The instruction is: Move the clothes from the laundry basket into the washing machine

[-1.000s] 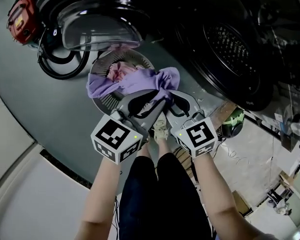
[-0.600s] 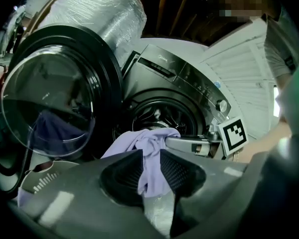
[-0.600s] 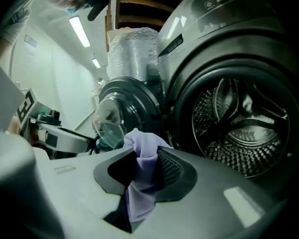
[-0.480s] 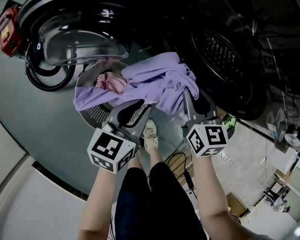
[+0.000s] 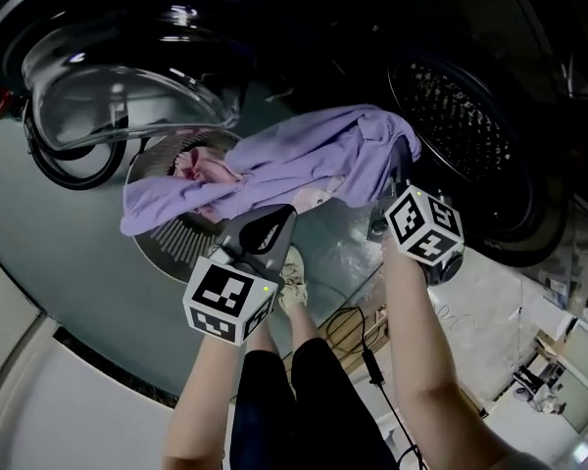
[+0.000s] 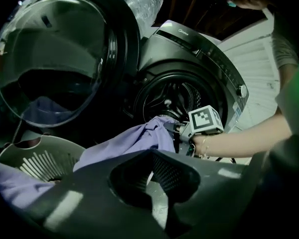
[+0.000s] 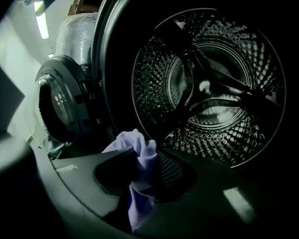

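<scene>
Left gripper view, nearest first: the left gripper (image 6: 150, 156) has its jaws drawn in to a narrow slit. Pale floor shows through the slit, and no cloth sits between the pads. Just past its tips the purple garment (image 6: 132, 139) stretches across. In the head view the cloth passes right over those tips, though contact cannot be judged there.

The right gripper (image 7: 145, 157) is clamped on a bunched fold of that garment. A tuft of the fold stands up above the jaws, and a strip of it hangs down between them. From this grip the garment runs back and down as a long drape. Its low end lies over the left rim of the laundry basket (image 5: 155, 255), so part of it is in the basket and the rest is in the air.

Pink clothes (image 5: 204, 170) lie inside the basket, under the drape's edge.

Farther off, the right gripper's jaws face the open drum (image 7: 209, 78) of the washing machine, with the held fold near its lower left lip and outside it. The glass door (image 6: 50, 59) stands swung open above the basket.
</scene>
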The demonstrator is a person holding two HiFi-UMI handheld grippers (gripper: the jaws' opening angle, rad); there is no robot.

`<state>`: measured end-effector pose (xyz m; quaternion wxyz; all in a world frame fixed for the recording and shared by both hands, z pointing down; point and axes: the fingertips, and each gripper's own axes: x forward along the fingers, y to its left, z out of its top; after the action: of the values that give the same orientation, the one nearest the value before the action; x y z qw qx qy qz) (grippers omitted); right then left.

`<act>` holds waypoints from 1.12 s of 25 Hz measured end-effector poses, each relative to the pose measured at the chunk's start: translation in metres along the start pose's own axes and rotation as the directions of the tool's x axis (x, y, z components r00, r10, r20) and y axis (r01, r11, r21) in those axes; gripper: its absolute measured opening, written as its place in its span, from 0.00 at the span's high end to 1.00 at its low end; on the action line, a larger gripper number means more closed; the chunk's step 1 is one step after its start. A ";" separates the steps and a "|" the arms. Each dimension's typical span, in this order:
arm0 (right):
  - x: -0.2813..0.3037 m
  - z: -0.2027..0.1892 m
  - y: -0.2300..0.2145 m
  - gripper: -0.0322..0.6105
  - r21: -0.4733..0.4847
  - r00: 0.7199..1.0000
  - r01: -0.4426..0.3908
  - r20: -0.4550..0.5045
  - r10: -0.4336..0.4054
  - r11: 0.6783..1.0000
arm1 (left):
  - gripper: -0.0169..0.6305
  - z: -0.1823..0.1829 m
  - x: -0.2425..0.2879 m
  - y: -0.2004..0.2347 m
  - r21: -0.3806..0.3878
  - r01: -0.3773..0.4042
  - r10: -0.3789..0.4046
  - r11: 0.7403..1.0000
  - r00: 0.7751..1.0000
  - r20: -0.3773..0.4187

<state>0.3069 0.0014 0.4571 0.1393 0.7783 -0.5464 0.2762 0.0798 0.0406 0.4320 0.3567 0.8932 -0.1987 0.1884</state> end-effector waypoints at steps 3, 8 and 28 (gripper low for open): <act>0.019 0.016 -0.028 0.78 0.051 0.995 0.081 0.051 -0.083 0.995 | 0.97 -0.003 0.010 -0.002 0.011 0.047 -0.047 0.999 0.999 0.003; 0.053 0.035 -0.045 0.78 0.028 0.991 0.111 0.067 -0.113 0.993 | 0.97 -0.001 0.016 -0.004 0.039 0.098 -0.098 0.994 0.995 0.012; 0.077 0.044 -0.090 0.14 0.309 0.974 0.217 -0.005 -0.227 0.926 | 0.97 -0.012 0.020 -0.007 0.025 0.087 -0.087 0.996 0.996 -0.004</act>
<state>0.4219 -0.0479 0.4744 0.0382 0.8516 -0.4070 0.3281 0.0975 0.0492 0.4456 0.3538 0.9051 -0.1567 0.1766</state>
